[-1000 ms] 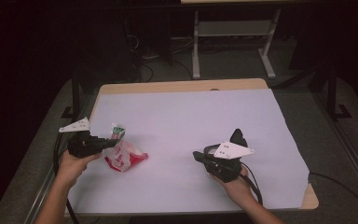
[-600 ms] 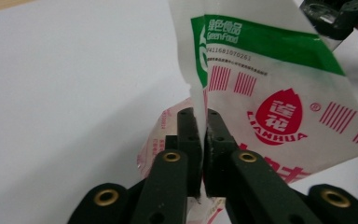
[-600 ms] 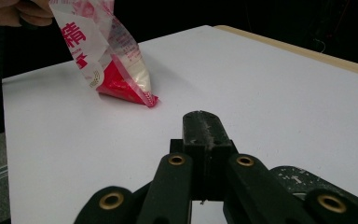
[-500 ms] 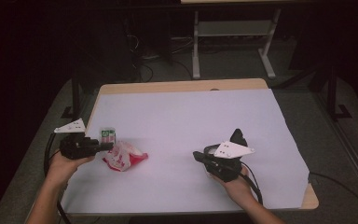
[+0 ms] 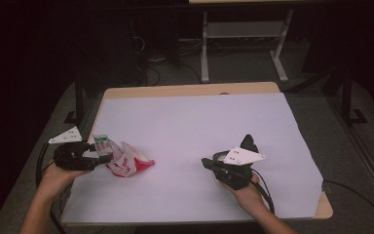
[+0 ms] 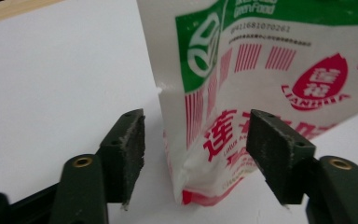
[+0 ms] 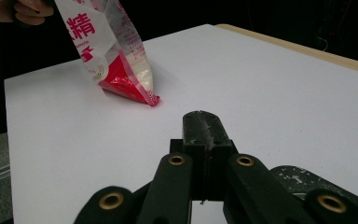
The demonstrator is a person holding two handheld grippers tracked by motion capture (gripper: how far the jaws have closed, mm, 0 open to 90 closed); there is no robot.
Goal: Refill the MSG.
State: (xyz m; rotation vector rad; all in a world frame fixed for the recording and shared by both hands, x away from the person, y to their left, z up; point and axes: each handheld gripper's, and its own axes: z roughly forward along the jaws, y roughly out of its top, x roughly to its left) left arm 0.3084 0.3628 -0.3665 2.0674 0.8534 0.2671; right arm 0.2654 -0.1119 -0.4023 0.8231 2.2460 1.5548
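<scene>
A red, white and green plastic bag point(image 5: 126, 161) of white powder rests on the white sheet near the table's left edge, its green top raised toward my left gripper point(image 5: 102, 155). In the left gripper view the bag point(image 6: 261, 70) stands between the jaws of the left gripper point(image 6: 200, 154). Those jaws have just been opening and are open, with a gap at the left pad point(image 6: 133, 149). My right gripper point(image 5: 207, 162) lies low over the sheet at the front right, shut on nothing, pointing left at the bag point(image 7: 121, 70). Its closed tips point(image 7: 200, 121) hover above the paper.
A white sheet point(image 5: 199, 122) covers most of the wooden table point(image 5: 185, 89). A hand point(image 7: 28, 9) shows behind the bag's top in the right gripper view. Dark floor, cables and a metal stand point(image 5: 243, 34) lie beyond the far edge.
The left gripper's jaws have opened off the bag's top. The left hand drifted left toward the table's edge, drawing the bag's top that way. The right hand stayed still.
</scene>
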